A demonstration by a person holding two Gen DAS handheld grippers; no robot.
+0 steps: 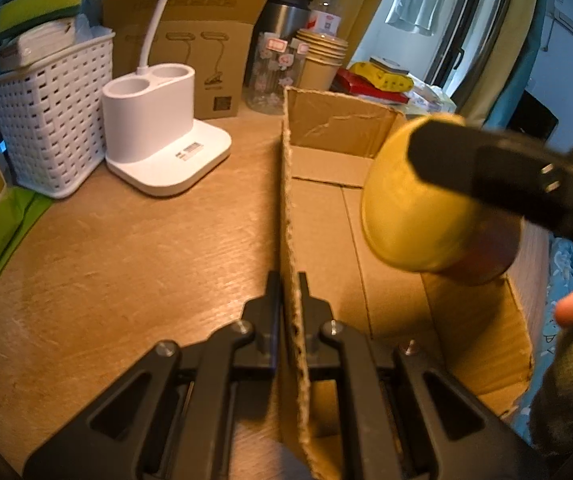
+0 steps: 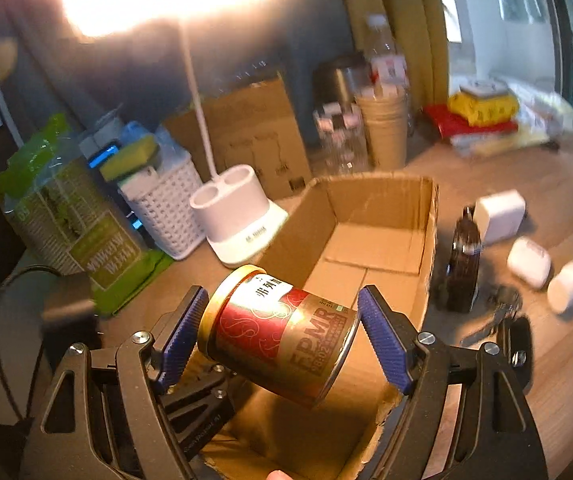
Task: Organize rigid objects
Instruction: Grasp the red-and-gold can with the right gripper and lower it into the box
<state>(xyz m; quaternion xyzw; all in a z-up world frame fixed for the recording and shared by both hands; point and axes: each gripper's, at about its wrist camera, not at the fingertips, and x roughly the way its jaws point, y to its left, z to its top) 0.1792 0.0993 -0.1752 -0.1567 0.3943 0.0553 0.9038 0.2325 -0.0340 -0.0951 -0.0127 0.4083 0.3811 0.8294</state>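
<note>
Tool on the left (image 1: pixel 286 300) is shut tight on the near wall of the cardboard box (image 1: pixel 326 208), pinching the thin edge so the box stays put on the counter (image 1: pixel 126 248). Seen from this tool, the white lamp base (image 1: pixel 158 128) stands at about ten o'clock and the white basket (image 1: pixel 50 120) is further left, both well apart from the box.

Over on the right, the right tool (image 2: pixel 282 332) holds a red and gold can (image 2: pixel 282 332). Its blue pads (image 2: pixel 382 344) press on the two ends of the can, which lies tilted with its gold lid toward ten o'clock. The can hangs in the air over the near end of the box, not yet inside.

I think the step in hand is putting the can into the box. Next, the can should go down to the box floor, and then the pads should let go.

The box is empty, so there is lots of room. The walls are tall, and the torn near edge is just below the can. At three o'clock, a dark bottle (image 2: pixel 462 264) stands just beside the box wall, with small white things (image 2: pixel 526 260) lying past it.
</note>
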